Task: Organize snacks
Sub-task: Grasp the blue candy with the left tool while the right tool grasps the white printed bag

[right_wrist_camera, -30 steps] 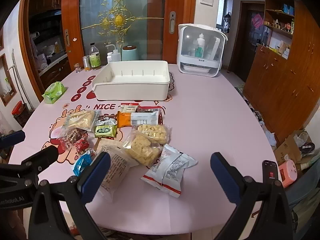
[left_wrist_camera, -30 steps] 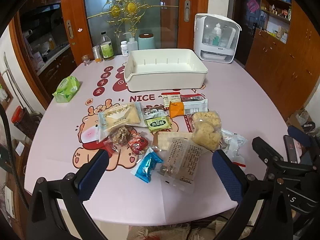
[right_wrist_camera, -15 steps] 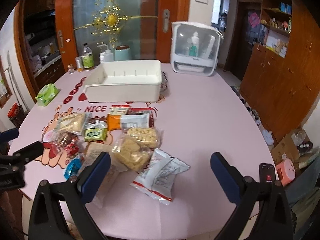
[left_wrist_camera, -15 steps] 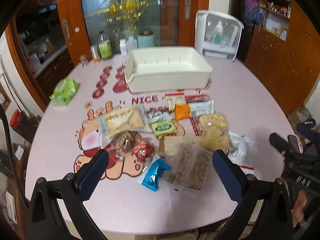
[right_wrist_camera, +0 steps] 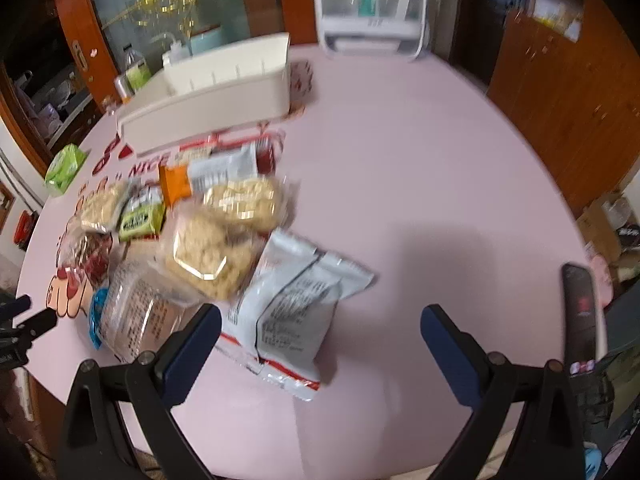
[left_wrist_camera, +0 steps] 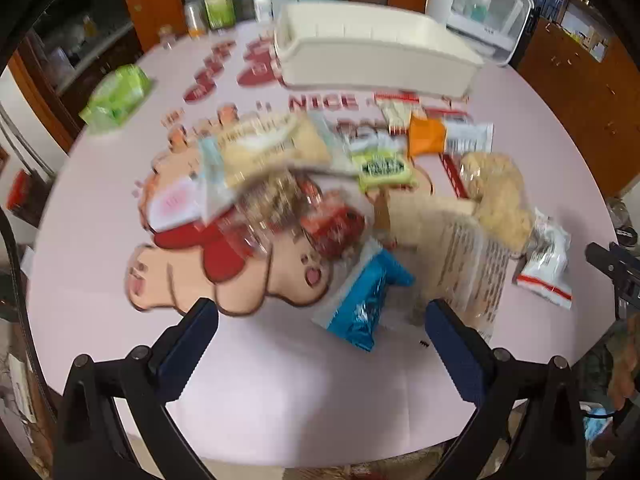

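Observation:
Several snack packets lie in a heap on the pink table [left_wrist_camera: 280, 392]. An empty white bin [left_wrist_camera: 372, 56] stands behind them, also seen in the right wrist view as the white bin [right_wrist_camera: 208, 96]. My left gripper [left_wrist_camera: 320, 340] hangs open over the near table edge, with a blue foil packet [left_wrist_camera: 364, 304] just beyond its fingers and nothing between them. My right gripper [right_wrist_camera: 320, 344] is open too, low over a grey-white packet with a red strip [right_wrist_camera: 296, 312]. Clear bags of pale puffed snacks [right_wrist_camera: 212, 248] lie left of that packet. Both views are blurred.
A green tissue pack [left_wrist_camera: 116, 96] lies at the table's left edge. Bottles [left_wrist_camera: 218, 8] and a white dispenser box [left_wrist_camera: 480, 8] stand at the back. Wooden cabinets [right_wrist_camera: 560, 92] are on the right. A dark phone [right_wrist_camera: 582, 312] is mounted by my right gripper.
Both grippers have moved forward and down toward the snacks, which now look larger. The right view has swung left. Both stay open and nothing was picked up.

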